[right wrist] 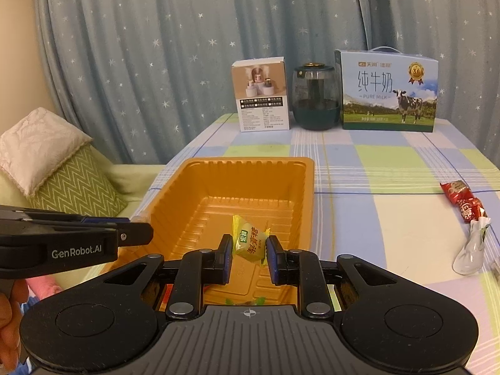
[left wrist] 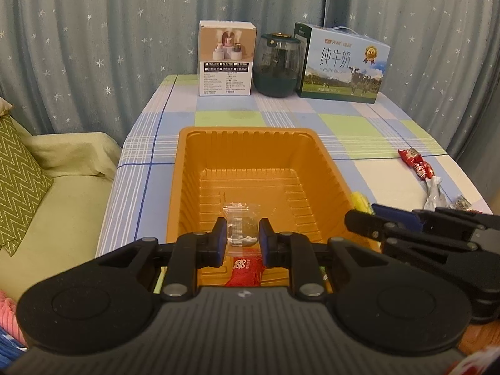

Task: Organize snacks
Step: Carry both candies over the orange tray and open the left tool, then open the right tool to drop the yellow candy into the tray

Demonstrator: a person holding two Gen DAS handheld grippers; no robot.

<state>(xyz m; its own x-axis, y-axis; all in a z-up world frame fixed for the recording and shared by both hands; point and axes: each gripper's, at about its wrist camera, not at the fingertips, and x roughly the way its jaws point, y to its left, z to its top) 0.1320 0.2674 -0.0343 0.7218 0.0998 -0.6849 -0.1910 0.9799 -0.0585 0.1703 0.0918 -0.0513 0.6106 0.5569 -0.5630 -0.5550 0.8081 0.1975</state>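
An orange plastic tray [left wrist: 247, 143] sits on the checked tablecloth; it also shows in the right wrist view [right wrist: 250, 168]. My left gripper [left wrist: 241, 238] is shut on a clear snack packet [left wrist: 240, 218] over the tray's near end. A red packet [left wrist: 245, 270] lies in the tray below it. My right gripper [right wrist: 249, 250] is shut on a yellow candy packet [right wrist: 250, 239] over the tray. The right gripper also shows in the left wrist view [left wrist: 390, 218], at the tray's right side. The left gripper also shows in the right wrist view [right wrist: 134, 229], at the left.
Red snack packets [right wrist: 464, 201] and a clear wrapper [right wrist: 472, 250] lie on the table to the right. A white box [left wrist: 226, 59], a dark glass jar [left wrist: 278, 65] and a milk carton box [left wrist: 342, 65] stand at the far edge. A sofa with cushions [left wrist: 18, 168] is left.
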